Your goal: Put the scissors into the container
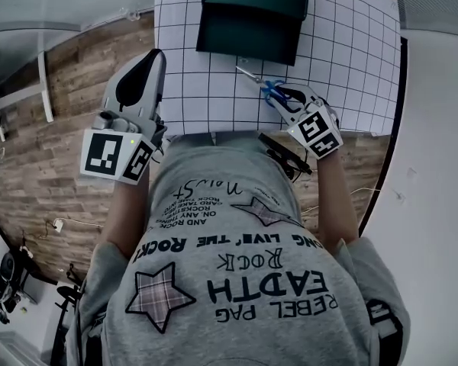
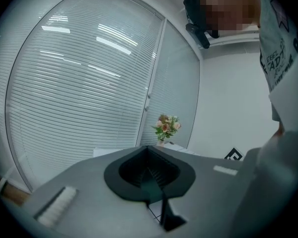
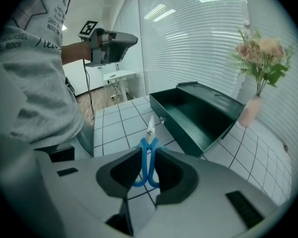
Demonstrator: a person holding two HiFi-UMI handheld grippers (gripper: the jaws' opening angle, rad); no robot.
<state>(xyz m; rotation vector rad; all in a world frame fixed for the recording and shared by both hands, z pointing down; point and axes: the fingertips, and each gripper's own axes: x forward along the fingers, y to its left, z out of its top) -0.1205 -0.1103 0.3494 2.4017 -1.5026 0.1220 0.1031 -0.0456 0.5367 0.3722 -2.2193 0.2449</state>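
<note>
Your right gripper (image 1: 278,96) is clenched on the scissors (image 1: 263,85): in the right gripper view its two dark pads press on the blue handle loops (image 3: 148,152) from either side, and the closed blades stick out ahead of the jaws. The scissors hang over the middle of the white gridded tabletop (image 1: 206,90), a little toward its right edge. They appear lifted clear of it, though that is hard to confirm. Their tip points toward the container (image 1: 252,14), a dark green open box at the tabletop's far edge. The blades are near its front wall but outside it.

Your left gripper (image 1: 151,58) hangs at the tabletop's left edge, well apart from the scissors. In the left gripper view its pads (image 2: 151,175) meet with nothing between them.

The step in hand looks like the carry: the scissors are gripped, not yet delivered. The next move calls for bringing them over the container's front wall (image 3: 198,118), lowering them into the open cavity, then releasing.
</note>
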